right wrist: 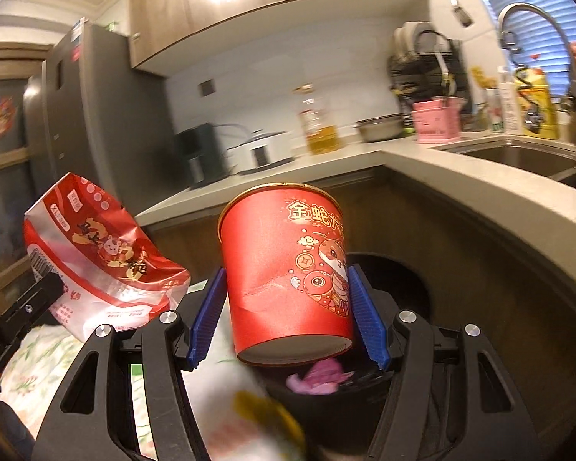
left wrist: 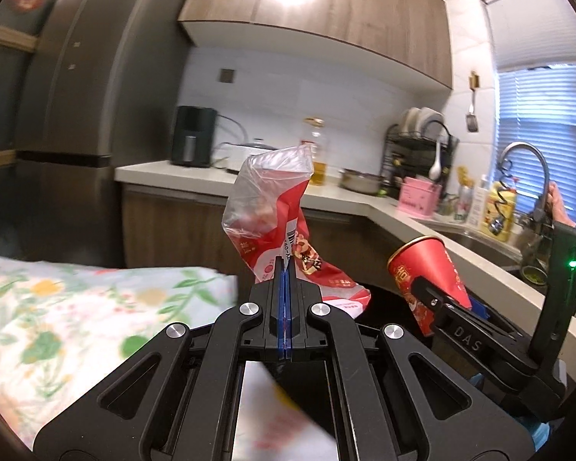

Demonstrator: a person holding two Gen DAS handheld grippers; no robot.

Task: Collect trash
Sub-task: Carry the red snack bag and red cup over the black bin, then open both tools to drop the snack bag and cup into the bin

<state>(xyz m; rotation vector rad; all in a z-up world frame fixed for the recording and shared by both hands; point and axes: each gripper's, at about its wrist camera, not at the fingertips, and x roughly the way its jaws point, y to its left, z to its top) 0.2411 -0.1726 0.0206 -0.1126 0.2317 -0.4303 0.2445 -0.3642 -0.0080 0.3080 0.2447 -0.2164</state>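
In a home kitchen, a table under a white floral cloth (left wrist: 76,307) lies to the left of the left gripper (left wrist: 286,265), whose blue-padded jaws are pressed fully together on the lower edge of a crumpled red-and-clear plastic snack bag (left wrist: 272,226); the bag stands up from the fingertips, long axis near vertical, its clear open end uppermost. Beyond it runs a pale stone countertop (left wrist: 196,176) carrying a black air fryer (left wrist: 192,136), a bottle of yellow oil (left wrist: 315,153) and a metal pot (left wrist: 361,180). To the right, the right gripper (right wrist: 288,303) grips a red paper cup printed with a gold snake cartoon (right wrist: 284,269), its blue pads against both sides at mid-width; the cup's axis is roughly upright, rim tilted away, base toward the camera. Below that gripper sits a dark bin (right wrist: 395,280) holding pink scraps (right wrist: 318,378). Farther right are a steel sink (right wrist: 518,153) and a curved tap (right wrist: 526,19).
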